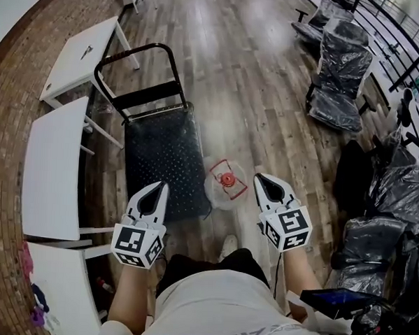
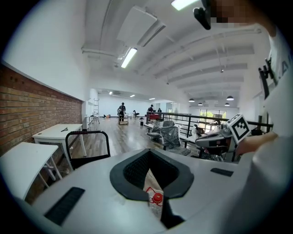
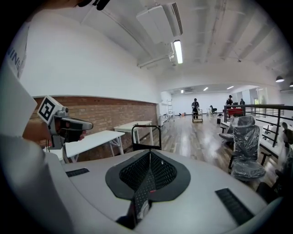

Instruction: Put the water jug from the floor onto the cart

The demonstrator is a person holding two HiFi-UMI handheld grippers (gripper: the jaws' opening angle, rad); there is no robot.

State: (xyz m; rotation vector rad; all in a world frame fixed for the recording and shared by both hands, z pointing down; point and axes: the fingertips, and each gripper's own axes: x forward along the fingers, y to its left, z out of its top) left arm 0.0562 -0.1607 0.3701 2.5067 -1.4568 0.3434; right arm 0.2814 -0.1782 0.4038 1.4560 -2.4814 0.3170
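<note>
With your left gripper and right gripper both pressed together on nothing, and the water jug on the floor between them beside the cart, you risk toppling it unless the jaws spread first.

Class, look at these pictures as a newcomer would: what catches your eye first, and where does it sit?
The clear water jug with its red cap stands out on the wooden floor, just right of the black cart. The left gripper and right gripper flank it low in the head view. Along the brick wall at the left stand white tables.
</note>
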